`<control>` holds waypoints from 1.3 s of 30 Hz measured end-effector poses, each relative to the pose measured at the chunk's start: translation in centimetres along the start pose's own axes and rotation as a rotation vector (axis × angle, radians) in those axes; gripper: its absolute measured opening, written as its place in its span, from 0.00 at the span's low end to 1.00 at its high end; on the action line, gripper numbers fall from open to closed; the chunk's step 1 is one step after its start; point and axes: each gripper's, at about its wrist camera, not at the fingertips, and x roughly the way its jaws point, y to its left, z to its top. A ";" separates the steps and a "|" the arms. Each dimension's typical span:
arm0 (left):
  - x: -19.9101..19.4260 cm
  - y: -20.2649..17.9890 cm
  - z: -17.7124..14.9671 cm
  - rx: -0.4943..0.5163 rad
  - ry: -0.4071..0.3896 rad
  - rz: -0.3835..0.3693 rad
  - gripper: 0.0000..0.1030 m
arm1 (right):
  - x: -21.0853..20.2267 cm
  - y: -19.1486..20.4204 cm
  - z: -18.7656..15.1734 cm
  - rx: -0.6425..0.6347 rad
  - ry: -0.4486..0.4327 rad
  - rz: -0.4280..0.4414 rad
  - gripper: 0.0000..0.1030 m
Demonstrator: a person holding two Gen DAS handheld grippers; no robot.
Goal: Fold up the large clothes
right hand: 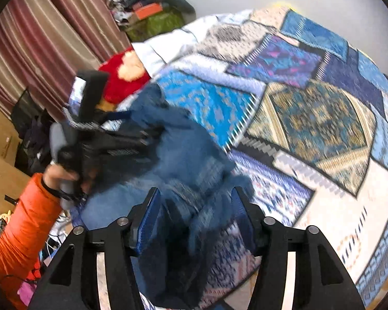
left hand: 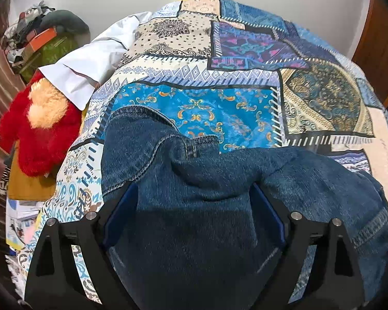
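Your left gripper (left hand: 194,214) jaws spread wide, released; dark blue denim garment (left hand: 199,180) lies bunched beneath and ahead on patchwork bed cover (left hand: 219,108). Your right gripper (right hand: 196,209) jaws parted, denim between, grip unclear through blur.

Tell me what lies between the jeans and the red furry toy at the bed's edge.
In the left wrist view, only a strip of patterned bedspread separates the jeans from the red furry toy. Nothing else lies there.

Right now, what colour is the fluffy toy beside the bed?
The fluffy toy is bright red with a peach-coloured patch, clearest in the left wrist view.
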 end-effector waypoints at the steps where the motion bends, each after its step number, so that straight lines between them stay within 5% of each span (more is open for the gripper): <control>1: -0.2 0.0 0.0 -0.001 -0.004 0.005 0.86 | 0.4 0.4 0.4 -0.006 -0.006 0.002 0.63; 3: -0.8 0.4 -0.3 -0.012 -0.007 0.002 0.86 | 1.9 1.3 1.0 -0.041 -0.018 -0.001 0.72; 10: -5.1 2.3 -3.5 -0.062 -0.004 -0.035 0.86 | 7.1 0.7 -1.0 -0.078 0.099 -0.091 0.73; 20: -10.3 -0.7 -11.3 -0.042 -0.007 -0.109 0.90 | 0.0 3.8 -4.1 -0.034 -0.027 -0.044 0.77; 25: -9.6 -0.8 -15.4 -0.072 0.030 -0.069 0.93 | 2.0 4.9 -7.6 -0.051 0.069 -0.085 0.79; 28: -10.1 1.0 -17.4 -0.165 0.043 -0.113 0.96 | 1.9 3.4 -9.9 -0.001 0.092 -0.090 0.79; 32: -11.3 2.8 -19.1 -0.209 0.072 0.006 0.96 | -0.8 1.2 -12.0 0.109 0.074 -0.077 0.79; 35: -13.3 3.8 -19.7 -0.254 0.048 0.013 0.96 | -3.4 0.7 -12.5 0.142 0.024 -0.120 0.79; 39: -18.7 3.8 -18.9 -0.279 -0.086 0.050 0.96 | -8.4 2.4 -12.2 0.131 -0.109 -0.116 0.79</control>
